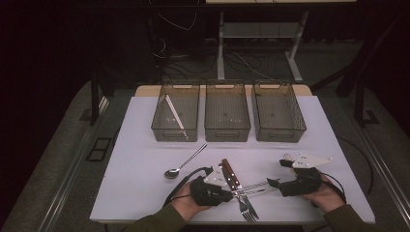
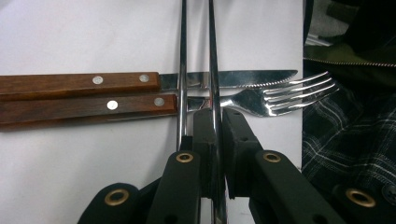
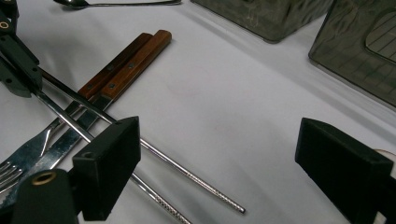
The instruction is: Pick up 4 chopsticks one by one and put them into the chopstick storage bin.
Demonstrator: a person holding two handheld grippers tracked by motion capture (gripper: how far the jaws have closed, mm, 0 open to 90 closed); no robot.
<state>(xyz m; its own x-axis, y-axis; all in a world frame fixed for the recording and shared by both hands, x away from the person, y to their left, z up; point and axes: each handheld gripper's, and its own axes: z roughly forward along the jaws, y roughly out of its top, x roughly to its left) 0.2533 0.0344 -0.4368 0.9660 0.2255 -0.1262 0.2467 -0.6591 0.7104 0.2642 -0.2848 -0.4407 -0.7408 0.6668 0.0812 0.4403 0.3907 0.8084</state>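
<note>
I have the left gripper (image 2: 215, 140) clamped on one metal chopstick (image 2: 213, 70) lying across the knife (image 2: 140, 81) and fork (image 2: 261, 100) at the table's near edge; my right gripper (image 3: 217, 163) stands spread, holding nothing. Next I judge a clean lift toward the left bin (image 1: 175, 118), where chopsticks lie.

Right tongs (image 3: 243, 172) spread wide above the desk (image 3: 224, 93)

Two metal chopsticks (image 3: 187, 175) lie crossing a wood-handled knife (image 3: 116, 63) and fork (image 3: 60, 140); nothing sits between the jaws.
</note>
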